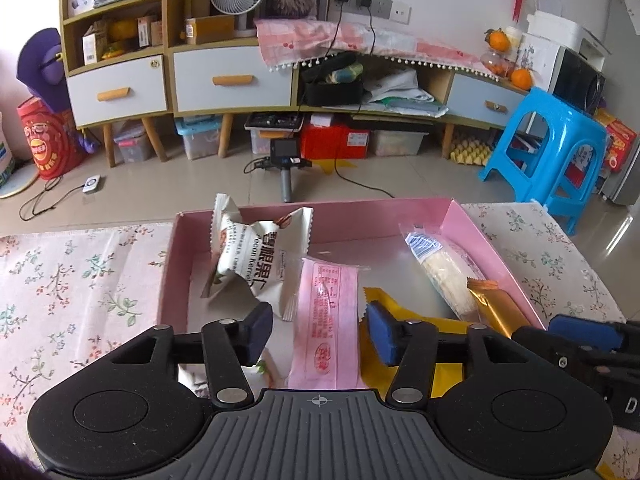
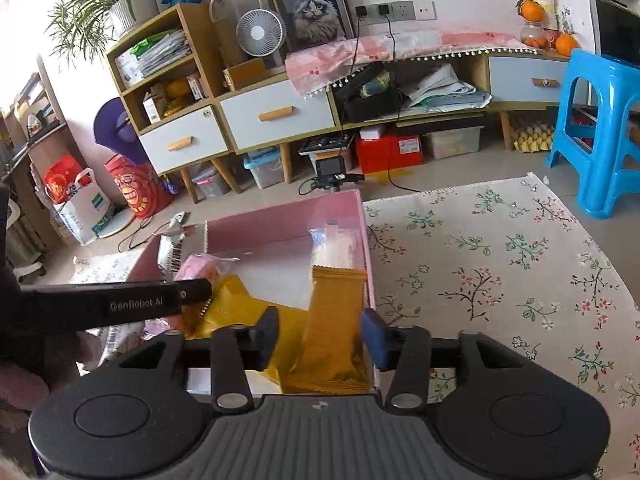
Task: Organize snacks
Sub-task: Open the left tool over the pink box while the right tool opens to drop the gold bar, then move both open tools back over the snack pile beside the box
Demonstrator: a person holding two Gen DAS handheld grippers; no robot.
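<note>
Looking along your left tongs (image 1: 320, 332), you see their pads spread, with a pink packet (image 1: 326, 320) lying between them and clear of both pads. The packet rests in the pink box (image 1: 464, 220) on the tabletop (image 1: 72, 280), which wears a floral cloth. Only this view shows the whole box interior: a white packet (image 1: 256, 260) propped in the far left part, a clear-wrapped pale bar (image 1: 444, 268) along the right wall, and a gold-wrapped bar (image 1: 496, 308) just beside it. A yellow packet (image 1: 420, 328) lies under the right pad. Your right tongs (image 1: 580, 340) show here only as a blue and black edge at the right.

Looking along your right tongs (image 2: 320, 338), you see their pads spread as well. An orange-gold packet (image 2: 336, 320) stands in the near right corner of the box (image 2: 280, 216), between the pads; whether a pad touches it you cannot tell. Only this view shows the side of your left tongs (image 2: 196, 290), a black bar reaching in over the box from the left, with the pink packet (image 2: 200, 264) behind it and the yellow packet (image 2: 240, 304) beside it. It also shows the open cloth (image 2: 500, 272) to the right of the box, which carries no snacks.
</note>
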